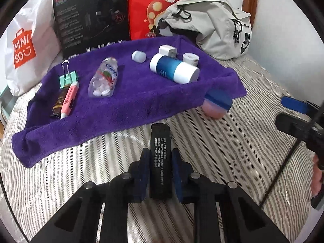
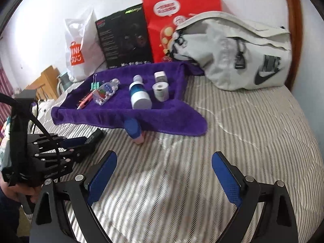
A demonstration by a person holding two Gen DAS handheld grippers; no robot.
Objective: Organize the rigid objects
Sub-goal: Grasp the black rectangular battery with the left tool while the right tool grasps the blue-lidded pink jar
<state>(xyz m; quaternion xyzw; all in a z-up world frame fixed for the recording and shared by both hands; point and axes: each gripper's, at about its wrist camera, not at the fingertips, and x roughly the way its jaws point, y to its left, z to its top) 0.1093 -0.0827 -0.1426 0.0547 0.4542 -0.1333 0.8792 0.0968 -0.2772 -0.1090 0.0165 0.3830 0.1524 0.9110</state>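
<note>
My left gripper is shut on a black lighter with white print, held just above the striped bedcover in front of a purple towel. The towel carries a green binder clip, a pink pen, a clear pill bottle, a blue-and-white canister, a white cap, a white charger and a tape roll. A pink-and-blue eraser lies at the towel's near right edge. My right gripper hangs open over bare bedding, well short of the eraser.
Behind the towel stand a white shopping bag, a black box and a red bag. A grey backpack lies at the back right. Wooden furniture stands off the bed's left side. Striped bedding spreads to the right.
</note>
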